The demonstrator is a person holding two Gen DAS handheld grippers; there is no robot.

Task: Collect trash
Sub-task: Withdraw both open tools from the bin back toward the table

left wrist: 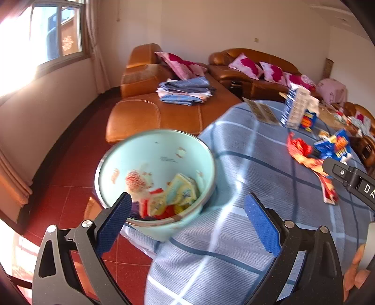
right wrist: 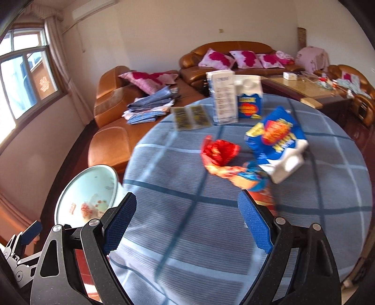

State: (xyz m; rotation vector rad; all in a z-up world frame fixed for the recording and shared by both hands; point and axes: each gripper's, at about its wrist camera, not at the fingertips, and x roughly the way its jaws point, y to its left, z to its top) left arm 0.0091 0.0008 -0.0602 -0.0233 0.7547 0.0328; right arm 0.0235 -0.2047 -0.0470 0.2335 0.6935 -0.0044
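Both grippers, left (left wrist: 187,218) and right (right wrist: 187,218), were held wide open and empty; crumpled red wrapper (right wrist: 220,152) and blue carton (right wrist: 276,140) were seen beside the bin (left wrist: 164,150).

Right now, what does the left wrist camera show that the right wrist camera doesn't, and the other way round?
Only the left wrist view looks down into the pale green plastic bucket at the crumpled wrappers inside. Only the right wrist view shows the wall air conditioner and the glass-topped coffee table. Both show the blue checked tablecloth, the crumpled red wrapper, the crushed blue carton, the two upright cartons and the orange leather sofa.
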